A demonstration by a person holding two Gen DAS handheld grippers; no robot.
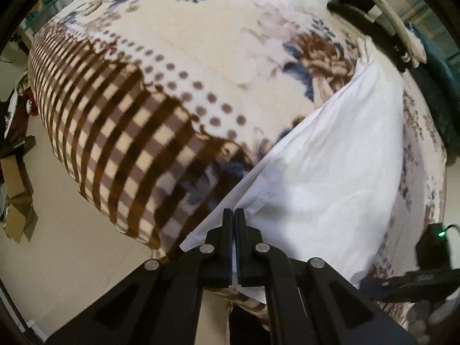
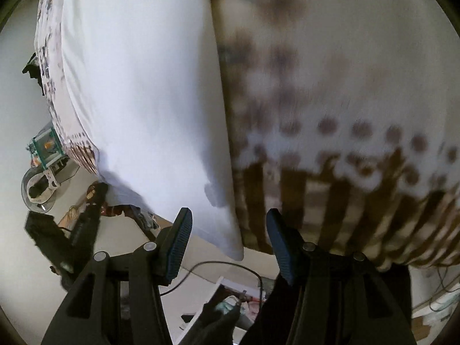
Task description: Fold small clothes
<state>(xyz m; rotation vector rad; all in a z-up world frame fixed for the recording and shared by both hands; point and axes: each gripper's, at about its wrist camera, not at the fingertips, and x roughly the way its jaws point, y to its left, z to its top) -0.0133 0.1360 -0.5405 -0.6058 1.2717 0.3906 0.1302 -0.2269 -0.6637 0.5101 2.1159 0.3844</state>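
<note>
A white garment (image 1: 330,155) lies spread on a bed with a floral and checked blanket (image 1: 178,66). My left gripper (image 1: 233,215) is shut on the garment's hemmed corner at the near edge of the bed. In the right wrist view the same white garment (image 2: 138,86) lies on the blanket (image 2: 345,100), its corner hanging over the bed's edge. My right gripper (image 2: 227,224) is open, its jaws either side of that corner, not touching it. The right gripper also shows in the left wrist view (image 1: 414,284) at the lower right.
Dark and white clothes (image 1: 373,11) lie at the far right of the bed. Cardboard boxes (image 1: 17,195) stand on the floor at left. A cable (image 2: 218,270), a bowl (image 2: 37,189) and clutter lie on the floor below the bed.
</note>
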